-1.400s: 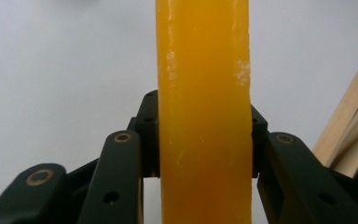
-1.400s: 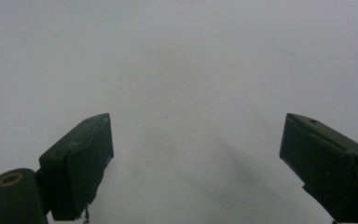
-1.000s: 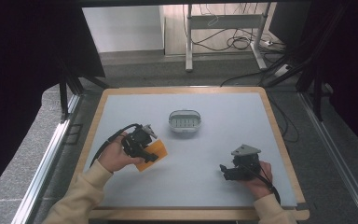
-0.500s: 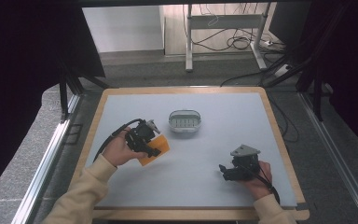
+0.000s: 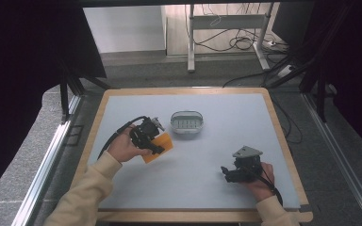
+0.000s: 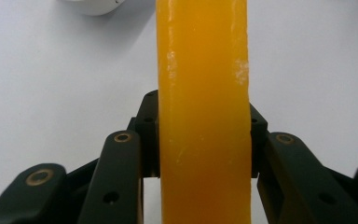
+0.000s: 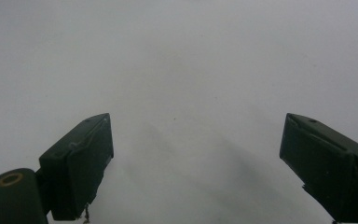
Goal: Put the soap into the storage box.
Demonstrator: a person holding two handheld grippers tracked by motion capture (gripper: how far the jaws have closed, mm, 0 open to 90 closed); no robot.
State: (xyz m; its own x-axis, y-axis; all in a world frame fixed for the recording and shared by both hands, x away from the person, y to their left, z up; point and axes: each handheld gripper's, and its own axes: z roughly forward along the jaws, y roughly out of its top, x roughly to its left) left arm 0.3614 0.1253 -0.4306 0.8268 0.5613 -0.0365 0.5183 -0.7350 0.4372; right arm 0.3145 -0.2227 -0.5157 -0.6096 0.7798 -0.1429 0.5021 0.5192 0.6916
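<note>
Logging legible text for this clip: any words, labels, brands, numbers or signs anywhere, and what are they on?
None can be read.
Orange block held in the left hand-held gripper: plain, no print.
White dish: faint marks inside, too small to tell if they are text.
Right hand-held gripper, its grey plate and the table: no markings visible.
</note>
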